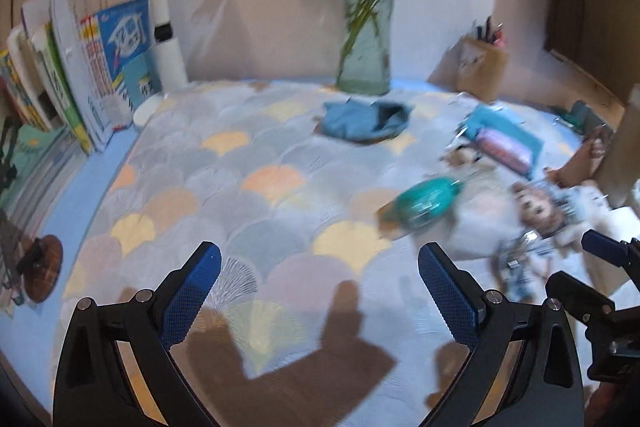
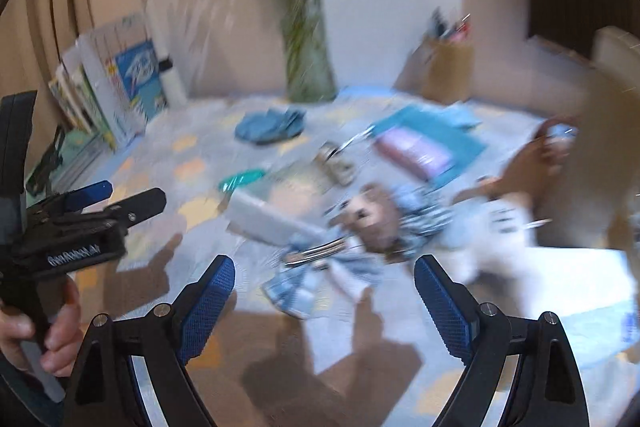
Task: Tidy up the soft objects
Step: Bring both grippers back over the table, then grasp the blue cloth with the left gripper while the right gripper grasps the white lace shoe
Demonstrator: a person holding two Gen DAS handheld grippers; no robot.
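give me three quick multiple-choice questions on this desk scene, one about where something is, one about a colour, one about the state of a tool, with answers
1. Where does the clear glass vase of green stems stand?
A. at the back by the wall
B. on the upright books
C. in the wooden pen holder

2. What colour is the crumpled cloth in front of the vase?
A. red
B. blue
C. yellow

3. How is the left tool?
A. shut on the cloth
B. shut on nothing
C. open, nothing between its fingers

Answers: A, its base meets the wall; B, its folds are plainly blue; C, only the scalloped mat shows between its fingers.
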